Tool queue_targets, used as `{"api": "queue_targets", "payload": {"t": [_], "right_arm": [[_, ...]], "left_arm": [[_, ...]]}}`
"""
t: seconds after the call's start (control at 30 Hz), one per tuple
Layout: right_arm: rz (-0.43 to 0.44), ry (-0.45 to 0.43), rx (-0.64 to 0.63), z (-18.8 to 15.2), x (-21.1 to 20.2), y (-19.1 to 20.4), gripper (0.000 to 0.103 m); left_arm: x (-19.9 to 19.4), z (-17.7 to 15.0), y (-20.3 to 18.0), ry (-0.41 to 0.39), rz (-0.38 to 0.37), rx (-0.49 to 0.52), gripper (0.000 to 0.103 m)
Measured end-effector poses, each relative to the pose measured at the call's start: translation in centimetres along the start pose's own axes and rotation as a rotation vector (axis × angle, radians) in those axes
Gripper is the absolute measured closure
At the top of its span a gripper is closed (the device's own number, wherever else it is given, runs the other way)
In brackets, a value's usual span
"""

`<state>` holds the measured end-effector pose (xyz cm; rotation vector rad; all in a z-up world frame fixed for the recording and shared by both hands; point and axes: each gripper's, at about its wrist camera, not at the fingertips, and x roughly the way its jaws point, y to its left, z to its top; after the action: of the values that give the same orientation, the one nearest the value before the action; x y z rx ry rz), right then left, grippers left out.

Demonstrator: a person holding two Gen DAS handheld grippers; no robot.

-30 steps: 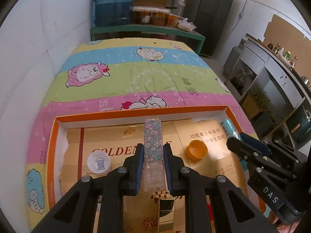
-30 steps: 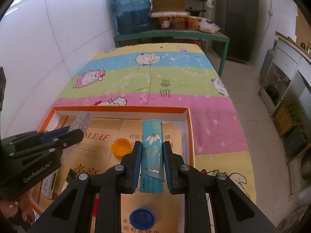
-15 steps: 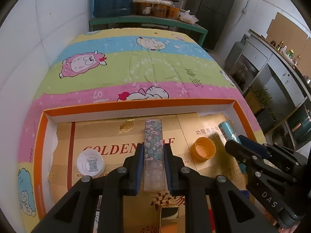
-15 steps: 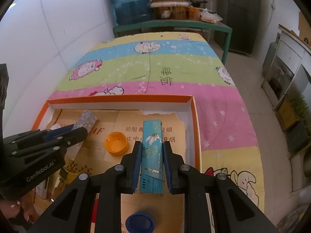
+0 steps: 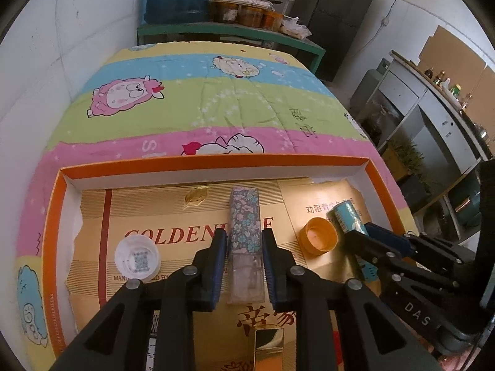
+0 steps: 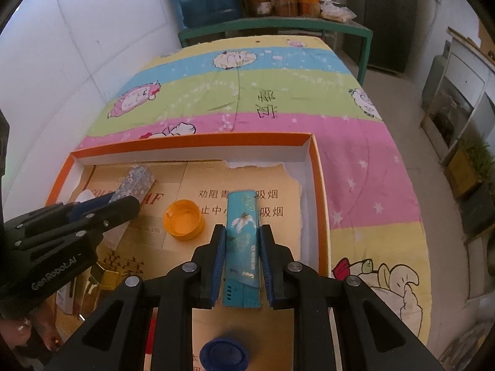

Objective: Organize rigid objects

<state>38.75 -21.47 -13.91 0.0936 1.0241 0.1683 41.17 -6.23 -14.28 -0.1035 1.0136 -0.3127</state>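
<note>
My left gripper has its jaws slightly parted around a flat floral-patterned box that lies inside the orange-rimmed tray; small gaps show at both pads. My right gripper is shut on a teal box with a white bird print, held over the tray's right part. In the right wrist view the floral box and the left gripper appear at the left. In the left wrist view the teal box and the right gripper appear at the right.
The tray is lined with gold cardboard and sits on a striped cartoon blanket. In it lie an orange cap, a white cap, a blue cap and a gold box. A wall stands left; shelves stand behind.
Both grippers have come lower and nearer the tray floor. The left jaws have opened slightly off the floral box. The right gripper still grips the teal box.
</note>
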Motion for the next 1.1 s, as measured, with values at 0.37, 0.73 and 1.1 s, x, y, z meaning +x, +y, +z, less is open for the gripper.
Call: {"api": "queue_targets", "payload": {"t": [0.37, 0.73, 1.1], "right_arm": [[-0.003, -0.041, 0.007, -0.3, -1.1, 0.1, 0.068], [-0.004, -0.078, 0.002, -0.8, -3.2, 0.8, 0.068], [0.004, -0.113, -0.011, -2.0, -5.9, 2.1, 0.068]], "left_arm": [[-2.3, -0.3, -0.5, -0.059, -0.014, 0.009, 0.054], [-6.6, -0.5, -1.1, -0.153, 0.003, 0.030, 0.054], [-9.9, -1.9, -1.3, -0.201, 0.019, 0.028, 0.053]]}}
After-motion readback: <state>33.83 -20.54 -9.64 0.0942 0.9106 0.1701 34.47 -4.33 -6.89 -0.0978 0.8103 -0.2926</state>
